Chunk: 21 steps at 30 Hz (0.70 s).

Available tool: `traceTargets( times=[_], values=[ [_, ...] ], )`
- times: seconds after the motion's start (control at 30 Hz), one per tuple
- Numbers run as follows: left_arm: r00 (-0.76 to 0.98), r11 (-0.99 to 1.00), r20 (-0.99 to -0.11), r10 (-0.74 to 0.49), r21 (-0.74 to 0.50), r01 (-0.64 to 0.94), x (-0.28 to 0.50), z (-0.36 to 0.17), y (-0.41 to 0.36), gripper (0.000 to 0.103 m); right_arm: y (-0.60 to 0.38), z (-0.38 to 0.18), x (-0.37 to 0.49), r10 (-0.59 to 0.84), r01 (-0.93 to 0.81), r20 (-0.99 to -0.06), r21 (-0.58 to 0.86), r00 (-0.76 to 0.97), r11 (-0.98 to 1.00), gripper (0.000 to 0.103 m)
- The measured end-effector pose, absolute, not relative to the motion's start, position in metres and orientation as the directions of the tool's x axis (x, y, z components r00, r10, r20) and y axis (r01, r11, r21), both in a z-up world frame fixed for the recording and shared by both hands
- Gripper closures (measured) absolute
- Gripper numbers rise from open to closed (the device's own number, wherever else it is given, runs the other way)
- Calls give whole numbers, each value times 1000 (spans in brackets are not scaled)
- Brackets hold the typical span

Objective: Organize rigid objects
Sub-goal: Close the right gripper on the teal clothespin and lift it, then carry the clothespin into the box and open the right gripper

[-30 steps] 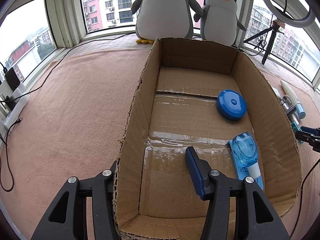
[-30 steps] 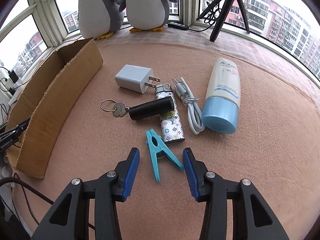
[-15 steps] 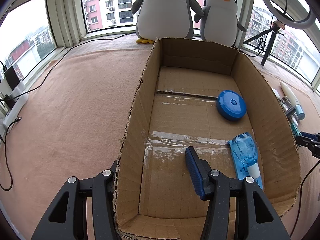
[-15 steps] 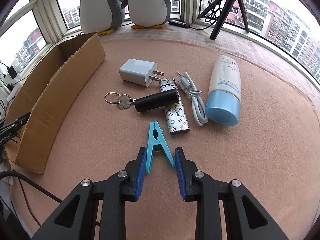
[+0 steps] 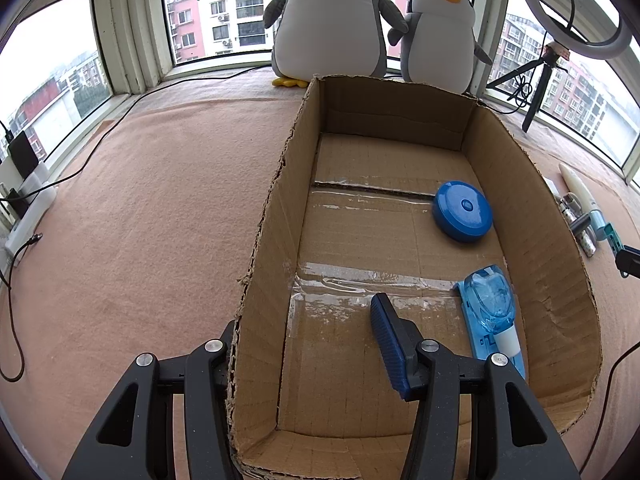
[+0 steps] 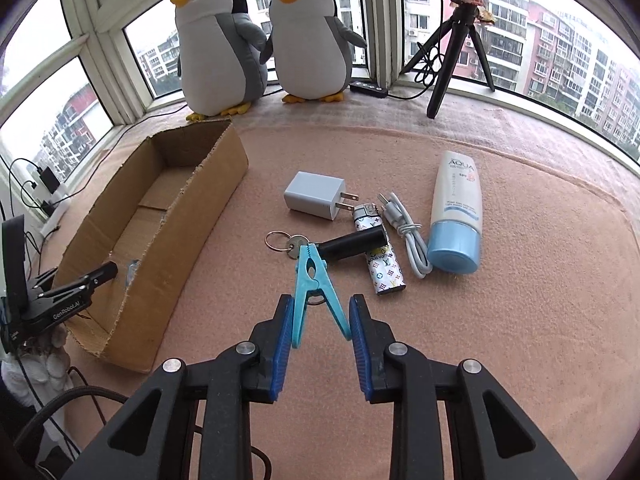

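Partway through, judging by the layout. Already in the cardboard box (image 5: 532, 216): a round blue tape measure (image 5: 462, 217) toward the far right and a clear blue packaged item (image 5: 493, 312) near the right wall. Left on the pink mat, right of the box: charger plug (image 6: 315, 201), keyring with key (image 6: 286, 242), black cylinder (image 6: 352, 246), patterned lighter (image 6: 378, 258), coiled white cable (image 6: 405, 232), sunscreen tube (image 6: 455, 224). Right gripper (image 6: 318, 330) closed on the handle ends of the teal clothespin (image 6: 314, 285), apparently lifted clear of the mat. Left gripper (image 5: 308, 344) wide apart, straddling the box's near left wall, gripping nothing
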<state>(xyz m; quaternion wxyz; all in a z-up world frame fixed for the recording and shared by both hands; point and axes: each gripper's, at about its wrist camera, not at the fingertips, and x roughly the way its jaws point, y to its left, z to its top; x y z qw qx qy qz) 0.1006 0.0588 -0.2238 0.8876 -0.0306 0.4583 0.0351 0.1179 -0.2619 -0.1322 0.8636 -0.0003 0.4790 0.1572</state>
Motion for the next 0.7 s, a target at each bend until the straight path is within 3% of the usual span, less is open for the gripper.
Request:
traceTargets(
  times=[0.3, 0.7],
  values=[
    [578, 995, -815, 31, -26, -91, 102, -223, 57, 48, -212, -101, 122, 374, -379, -777, 188, 507, 906, 78],
    [579, 995, -815, 27, -32, -92, 102, -223, 58, 48, -141, -105, 135, 465, -484, -764, 230, 447, 844, 78]
  ],
)
